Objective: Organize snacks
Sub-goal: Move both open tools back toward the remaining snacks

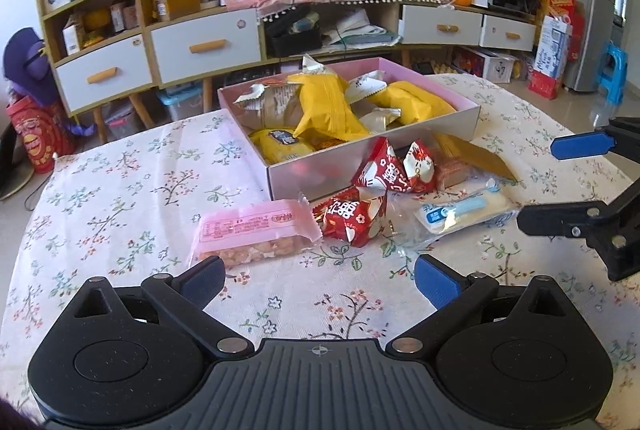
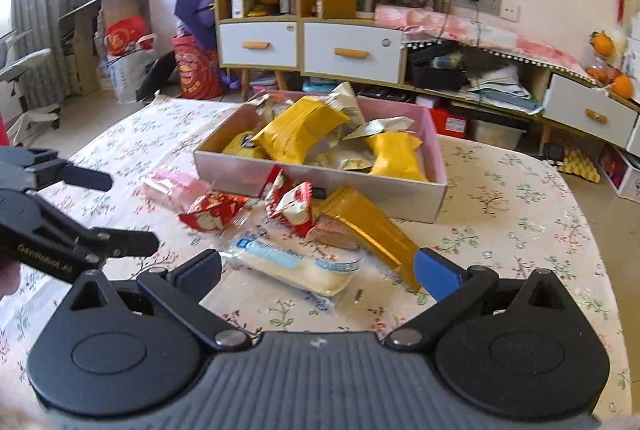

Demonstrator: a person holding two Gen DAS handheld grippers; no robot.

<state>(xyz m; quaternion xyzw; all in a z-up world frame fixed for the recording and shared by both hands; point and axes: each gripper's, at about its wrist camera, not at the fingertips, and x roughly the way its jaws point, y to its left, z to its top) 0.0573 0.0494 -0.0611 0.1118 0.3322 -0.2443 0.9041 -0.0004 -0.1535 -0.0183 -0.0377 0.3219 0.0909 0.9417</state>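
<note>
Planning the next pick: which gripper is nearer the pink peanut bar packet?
Left. The left gripper hangs open just short of the pink packet; the right gripper, also open, is farther off, over the white packet.

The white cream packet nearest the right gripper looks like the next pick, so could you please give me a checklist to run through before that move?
1. Right gripper jaws open and empty: ok.
2. White cream packet lies flat on the tablecloth, between the open jaws' line: ok.
3. Packet free of neighbours: not ok; the gold wrapper lies right beside it, and contact cannot be told.
4. Left gripper open, empty, and set apart: ok.
5. Room in the pink box: cannot tell; the yellow packets pile high.
6. Red packets clear of the path: ok.
</note>
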